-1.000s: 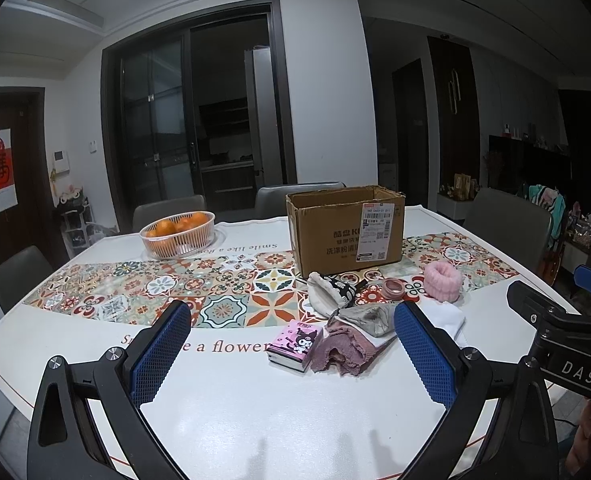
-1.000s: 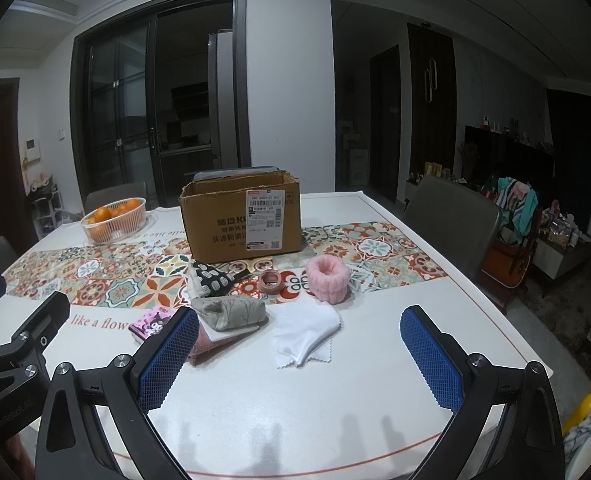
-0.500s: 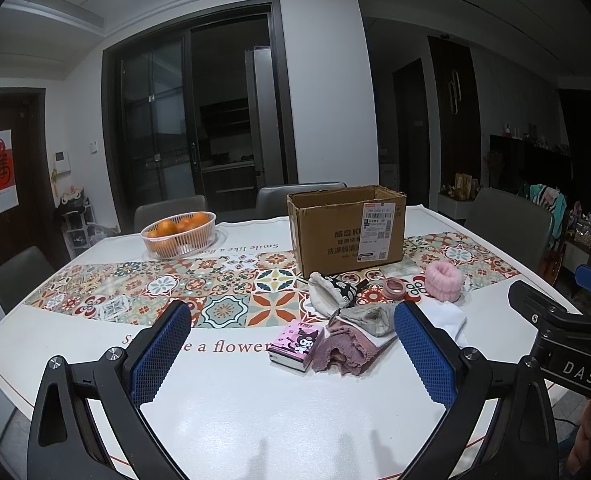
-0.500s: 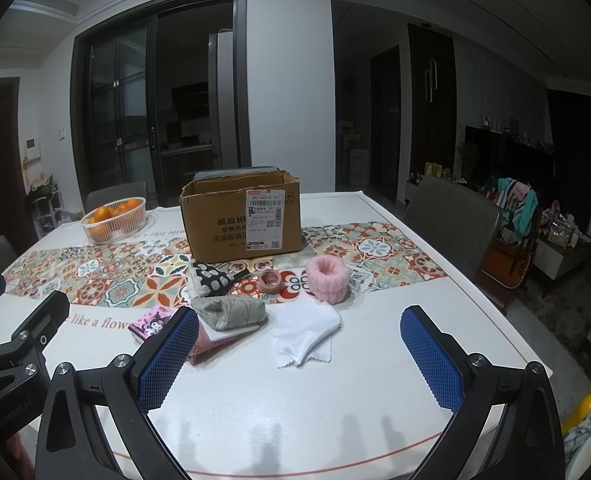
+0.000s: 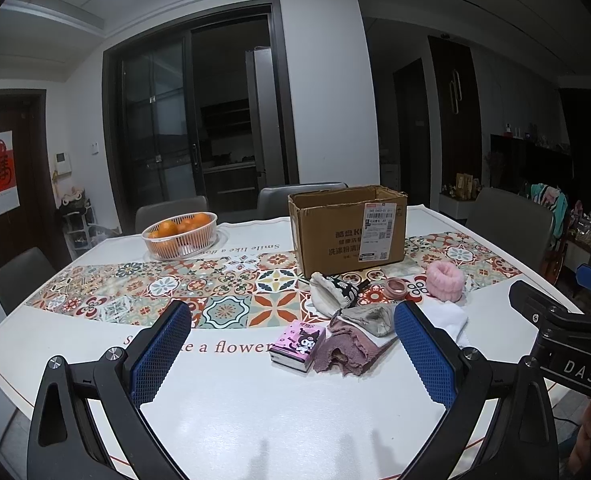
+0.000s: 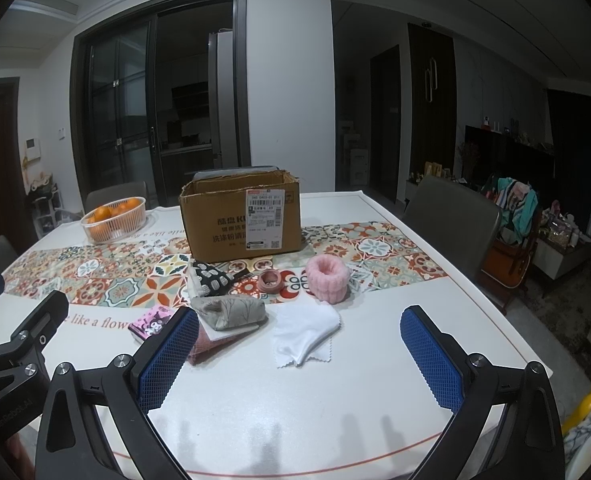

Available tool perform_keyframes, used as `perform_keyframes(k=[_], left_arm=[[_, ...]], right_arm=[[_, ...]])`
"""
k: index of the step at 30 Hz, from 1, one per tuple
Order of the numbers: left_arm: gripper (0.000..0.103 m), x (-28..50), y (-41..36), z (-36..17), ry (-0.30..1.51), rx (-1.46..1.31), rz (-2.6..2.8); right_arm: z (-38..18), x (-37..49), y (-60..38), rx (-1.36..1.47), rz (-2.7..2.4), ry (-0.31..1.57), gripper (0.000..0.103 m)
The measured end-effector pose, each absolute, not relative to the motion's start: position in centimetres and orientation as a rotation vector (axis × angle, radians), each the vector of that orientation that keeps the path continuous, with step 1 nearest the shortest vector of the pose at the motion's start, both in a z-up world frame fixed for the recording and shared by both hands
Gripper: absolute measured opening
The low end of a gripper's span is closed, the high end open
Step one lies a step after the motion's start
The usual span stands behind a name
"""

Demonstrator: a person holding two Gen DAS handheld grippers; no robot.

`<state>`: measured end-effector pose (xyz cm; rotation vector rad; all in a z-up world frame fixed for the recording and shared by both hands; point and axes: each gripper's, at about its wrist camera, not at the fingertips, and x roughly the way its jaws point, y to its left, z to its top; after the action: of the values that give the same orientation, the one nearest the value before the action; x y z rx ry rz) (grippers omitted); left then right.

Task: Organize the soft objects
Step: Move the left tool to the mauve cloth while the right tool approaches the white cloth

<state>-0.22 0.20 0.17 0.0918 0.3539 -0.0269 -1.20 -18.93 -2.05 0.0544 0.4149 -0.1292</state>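
Soft items (image 6: 231, 312) heaped before box (image 6: 241, 218), ready for loading; both hand-held grippers (image 5: 291, 354) (image 6: 299, 358) spread wide, empty, hovering.

I see a white table (image 6: 335, 408) with a patterned runner (image 6: 107, 276), carrying a cardboard box (image 6: 231, 224), orange basket (image 6: 113, 218), pink scrunchie (image 6: 327, 276), white cloth (image 6: 305, 330), tissue pack (image 5: 297, 344) and folded fabrics (image 6: 231, 312).
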Motion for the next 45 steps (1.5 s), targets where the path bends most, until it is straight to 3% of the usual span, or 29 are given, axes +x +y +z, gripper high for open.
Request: perform_keyframes(k=[26,45], left_arm=[[0.103,0.7,-0.4,-0.7,0.394,0.09,-0.049],[0.1,7.5,-2.6,-6.8,0.585,0.129,-0.162]], right_arm=[[-2.8,-0.7,-18.8,0.057,-0.132,0.429,0.103],[-7.7,5.0,-20.1,0.05,-0.13,0.573,0.102]])
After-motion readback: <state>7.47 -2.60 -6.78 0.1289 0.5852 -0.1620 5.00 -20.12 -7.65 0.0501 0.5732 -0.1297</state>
